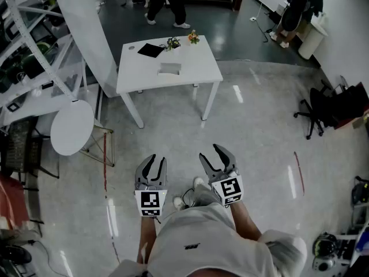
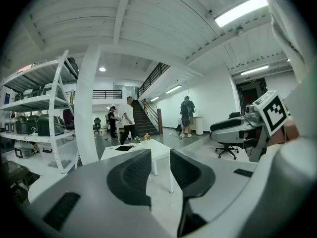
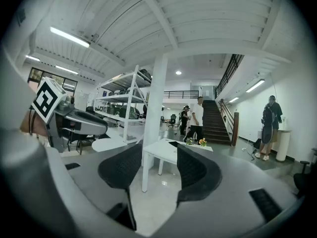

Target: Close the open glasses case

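Observation:
A white table (image 1: 138, 74) stands a few steps ahead of me. On it lie a pale grey boxy item (image 1: 169, 68) and a flat black item (image 1: 151, 50); from this distance I cannot tell which is the glasses case. Two small flower pots (image 1: 193, 38) stand at its far edge. My left gripper (image 1: 154, 160) and right gripper (image 1: 212, 153) hang side by side over the floor, well short of the table. Both are open with nothing between the jaws. In the left gripper view the jaws (image 2: 161, 157) frame the table (image 2: 158, 150); the right gripper view (image 3: 159, 155) shows the same table (image 3: 163, 150).
A round white table (image 1: 72, 127) and metal shelving (image 1: 23, 51) stand on the left, beside a thick white column (image 1: 86, 33). A black office chair (image 1: 314, 111) is on the right. People stand at the back near stairs (image 1: 167, 4). Polished floor lies between me and the table.

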A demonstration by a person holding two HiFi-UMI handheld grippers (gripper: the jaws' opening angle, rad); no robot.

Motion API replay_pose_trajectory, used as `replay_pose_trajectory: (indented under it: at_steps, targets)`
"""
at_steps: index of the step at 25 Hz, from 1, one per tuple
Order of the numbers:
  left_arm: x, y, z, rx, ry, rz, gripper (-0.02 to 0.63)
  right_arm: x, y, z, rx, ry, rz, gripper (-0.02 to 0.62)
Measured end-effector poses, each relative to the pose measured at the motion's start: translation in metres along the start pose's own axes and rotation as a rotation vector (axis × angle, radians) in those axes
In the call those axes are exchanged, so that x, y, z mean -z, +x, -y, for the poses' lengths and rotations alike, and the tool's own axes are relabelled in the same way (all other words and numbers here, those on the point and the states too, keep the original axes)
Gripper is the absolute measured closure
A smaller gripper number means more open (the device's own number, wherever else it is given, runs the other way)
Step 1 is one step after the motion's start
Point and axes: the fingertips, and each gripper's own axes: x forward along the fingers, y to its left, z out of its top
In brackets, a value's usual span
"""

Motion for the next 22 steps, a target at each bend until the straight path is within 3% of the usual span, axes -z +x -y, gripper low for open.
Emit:
replay_pose_trajectory:
  at_steps: [9, 22]
  targets:
    - [0.006, 0.020, -0.007, 0.003, -0.008, 0.000, 0.474, 0.003, 0.029, -0.003, -0.025, 0.019, 0.014, 0.368]
    - [0.003, 0.129, -0.048, 0.007, -0.007, -0.030, 0.474, 0.004, 0.134, 0.058, -0.029, 0.029, -0.028, 0.379]
